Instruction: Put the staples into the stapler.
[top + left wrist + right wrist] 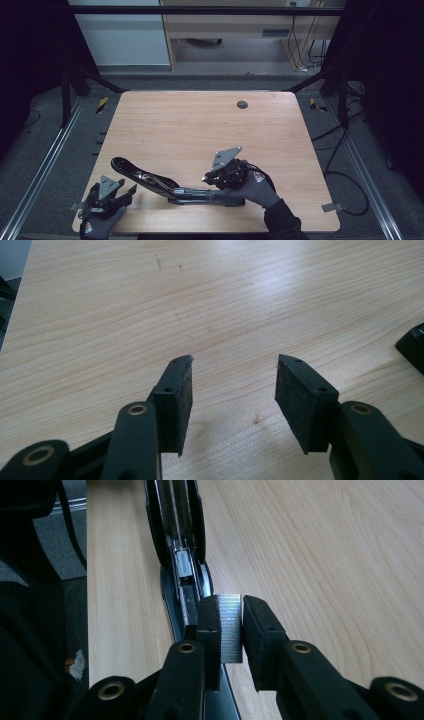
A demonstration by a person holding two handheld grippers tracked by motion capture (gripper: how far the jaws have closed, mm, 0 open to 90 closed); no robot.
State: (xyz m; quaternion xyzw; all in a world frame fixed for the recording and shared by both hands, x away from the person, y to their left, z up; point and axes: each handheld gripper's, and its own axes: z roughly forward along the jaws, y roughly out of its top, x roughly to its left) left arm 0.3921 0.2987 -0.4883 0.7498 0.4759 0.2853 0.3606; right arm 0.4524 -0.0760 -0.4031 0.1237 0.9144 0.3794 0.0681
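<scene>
The right hand-held gripper [231, 630] is clamped on a block of staples [231, 627], a silvery ribbed strip pinched between its two black pads in the lower middle of the right gripper view. Just beyond the strip lies an opened black stapler [177, 555], running up toward the top of the frame, its metal magazine channel exposed between the raised arm and the base. In the high view the right hand-held gripper [212, 179] sits at the lower middle of the frame, held in a gloved hand [252, 187], its tips at the near end of the stapler [155, 182], which stretches from there to the left with its top arm swung open and angled up toward the left.

The left hand-held gripper [234, 385] is released: its pads stand apart with bare wood between them, and a black corner of the stapler [412, 347] shows at the right edge. In the high view it [127, 192] rests at the lower left corner of the worktop [200, 125], just beside the stapler's raised arm but apart from it.

A small dark round grommet [242, 104] sits in the worktop near its far edge.
</scene>
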